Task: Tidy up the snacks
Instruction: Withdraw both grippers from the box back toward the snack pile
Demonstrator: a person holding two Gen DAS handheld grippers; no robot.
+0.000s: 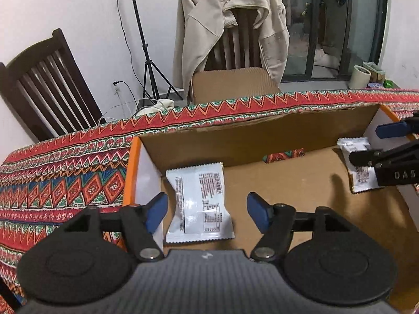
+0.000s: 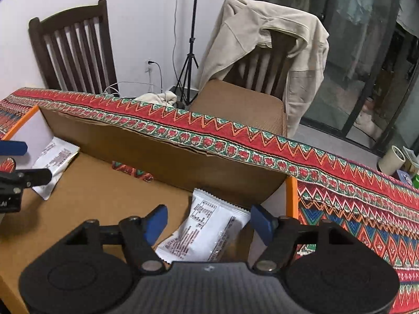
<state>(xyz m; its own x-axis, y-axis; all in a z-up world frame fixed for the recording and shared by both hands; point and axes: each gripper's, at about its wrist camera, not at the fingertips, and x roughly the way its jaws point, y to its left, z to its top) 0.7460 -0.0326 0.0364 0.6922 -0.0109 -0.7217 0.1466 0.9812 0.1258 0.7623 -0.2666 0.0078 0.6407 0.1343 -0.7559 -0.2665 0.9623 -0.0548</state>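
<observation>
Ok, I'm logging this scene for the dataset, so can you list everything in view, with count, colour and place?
cardboard box: 1, brown with orange-edged white end walls, open on the tablecloth
snack packets: 2, white with printed text; left packet at the box's left end, right packet at its right end
tablecloth: 1, red patterned, under the box
wooden chairs: 2, dark brown; bare chair and draped chair behind the table
jacket: 1, beige, over the draped chair
tripod: 1, black, by the wall
left gripper: jaws open over the left packet
right gripper: jaws open over the right packet
</observation>
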